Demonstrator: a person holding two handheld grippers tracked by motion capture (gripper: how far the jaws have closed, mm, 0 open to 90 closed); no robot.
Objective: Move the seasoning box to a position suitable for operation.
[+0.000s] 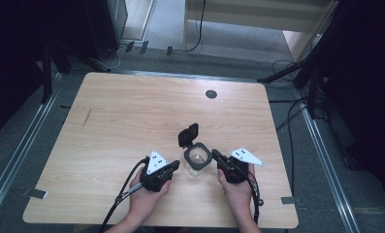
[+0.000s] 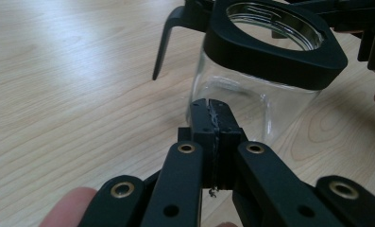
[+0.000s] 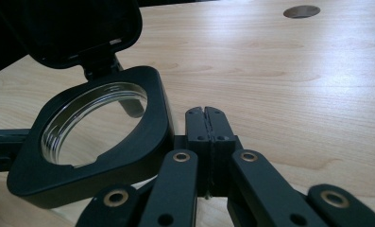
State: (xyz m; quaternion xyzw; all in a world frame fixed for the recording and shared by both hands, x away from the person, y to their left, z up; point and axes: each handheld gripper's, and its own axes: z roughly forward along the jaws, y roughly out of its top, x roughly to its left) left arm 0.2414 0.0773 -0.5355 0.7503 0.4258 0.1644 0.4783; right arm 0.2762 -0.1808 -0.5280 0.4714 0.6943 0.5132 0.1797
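Note:
A clear glass jar with a black collar stands near the table's front middle, its hinged black lid flipped open toward the far side. My left gripper is shut and empty, its tips just short of the jar's glass wall. My right gripper is shut too, with nothing in it, its tips beside the jar's black collar. The open lid rises above the jar's mouth in the right gripper view.
The wooden table has a round grommet hole at the back middle. Cables trail from both grippers off the front edge. Dark stands and cables lie on the floor to the right.

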